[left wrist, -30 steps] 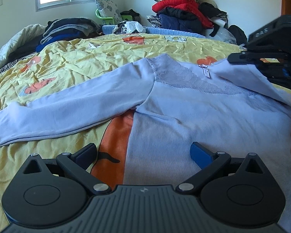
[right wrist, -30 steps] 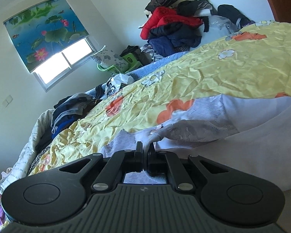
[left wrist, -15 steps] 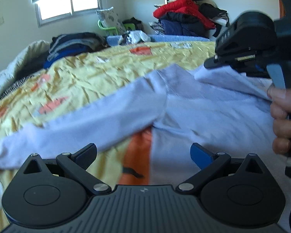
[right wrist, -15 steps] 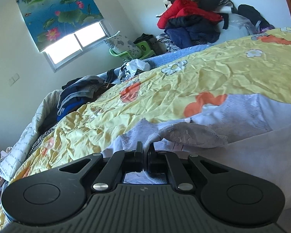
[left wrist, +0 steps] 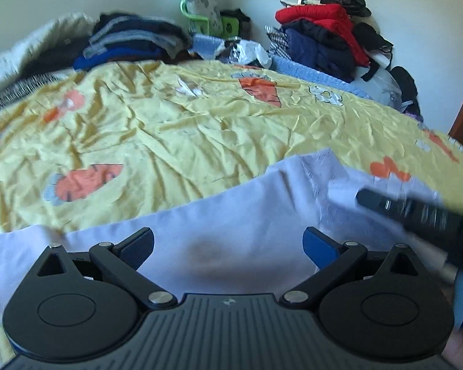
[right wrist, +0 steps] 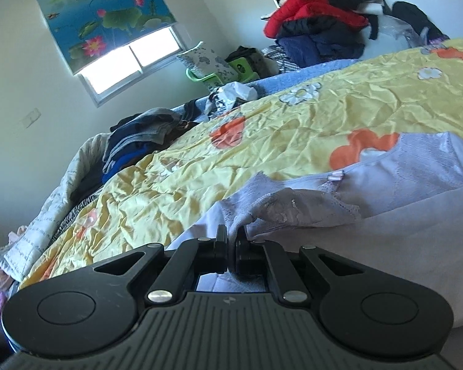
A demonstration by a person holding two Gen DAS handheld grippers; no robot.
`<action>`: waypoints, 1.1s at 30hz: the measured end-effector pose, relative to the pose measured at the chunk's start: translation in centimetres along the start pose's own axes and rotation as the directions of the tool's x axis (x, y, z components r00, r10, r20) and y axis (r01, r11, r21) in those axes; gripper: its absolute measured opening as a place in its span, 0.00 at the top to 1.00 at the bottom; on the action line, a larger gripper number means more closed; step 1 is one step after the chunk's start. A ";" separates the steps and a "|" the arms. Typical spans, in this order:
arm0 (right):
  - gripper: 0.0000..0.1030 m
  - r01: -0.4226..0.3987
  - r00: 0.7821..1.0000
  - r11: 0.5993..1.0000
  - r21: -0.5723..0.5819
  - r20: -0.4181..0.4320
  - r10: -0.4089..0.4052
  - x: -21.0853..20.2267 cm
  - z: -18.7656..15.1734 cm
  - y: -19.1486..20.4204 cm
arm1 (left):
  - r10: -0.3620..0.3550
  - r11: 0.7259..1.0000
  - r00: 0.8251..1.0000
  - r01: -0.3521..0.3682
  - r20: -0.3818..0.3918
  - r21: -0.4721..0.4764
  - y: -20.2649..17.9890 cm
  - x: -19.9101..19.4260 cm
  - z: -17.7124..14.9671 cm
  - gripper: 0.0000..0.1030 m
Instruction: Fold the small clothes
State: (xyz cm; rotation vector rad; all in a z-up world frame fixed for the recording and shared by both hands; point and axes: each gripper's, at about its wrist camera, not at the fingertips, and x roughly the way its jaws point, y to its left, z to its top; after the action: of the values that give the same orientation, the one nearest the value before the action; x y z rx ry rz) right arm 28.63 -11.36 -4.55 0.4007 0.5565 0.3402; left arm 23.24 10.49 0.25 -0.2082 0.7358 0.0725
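Lavender cotton is spreading across the lower half of both views: a pale purple top (left wrist: 231, 215) is lying on a bed under a crumpled yellow quilt (left wrist: 169, 129) printed with orange carrots. In the left wrist view, the left claw (left wrist: 228, 243) is hanging wide open above the fabric, gripping nothing, while the right claw's black body is blurring in at the right edge. In the right wrist view, the right claw (right wrist: 231, 246) is pinching a lace-trimmed fold of the top (right wrist: 293, 206) between closed fingers, lower centre. Piled clothes (right wrist: 318, 24) are crowding the upper right.
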 end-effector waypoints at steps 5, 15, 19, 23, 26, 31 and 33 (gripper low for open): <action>0.90 0.027 1.000 0.994 -0.102 -0.003 -0.028 0.1 -0.6 1.3 | -0.152 0.984 0.982 0.141 -0.108 -0.109 0.6 2.7 3.2 0.00; 0.84 0.102 0.993 0.881 -0.463 0.001 -0.115 0.7 -2.8 5.7 | -0.213 0.964 0.954 0.240 -0.210 0.116 -2.8 3.7 6.3 0.00; 0.78 0.143 0.989 0.805 -0.575 0.051 -0.139 0.6 -4.1 7.5 | -0.079 0.964 0.978 0.124 -0.193 0.235 -4.5 4.5 5.9 0.00; 0.78 0.155 0.986 0.727 -0.668 0.061 -0.154 0.9 -5.4 9.1 | 0.083 0.972 0.992 -0.059 -0.095 0.228 -3.8 4.6 5.5 0.00; 0.78 0.169 0.984 0.662 -0.730 0.088 -0.154 1.1 -6.5 10.4 | 0.176 0.964 0.984 -0.167 -0.025 0.206 -2.7 4.1 5.2 0.00; 0.93 0.196 0.979 0.578 -0.792 0.121 -0.165 1.6 -7.7 11.8 | 0.262 0.945 0.963 -0.270 0.068 0.183 -0.3 1.8 4.1 0.00; 0.93 0.216 0.974 0.543 -0.812 0.142 -0.175 1.9 -8.1 12.2 | 0.296 0.938 0.952 -0.306 0.082 0.164 0.7 1.3 3.8 0.00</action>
State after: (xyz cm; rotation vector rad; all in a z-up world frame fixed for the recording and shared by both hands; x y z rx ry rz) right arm 23.07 2.18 -6.15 -0.5863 0.3331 0.3367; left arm 26.55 11.95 2.00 0.0763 0.7090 0.3033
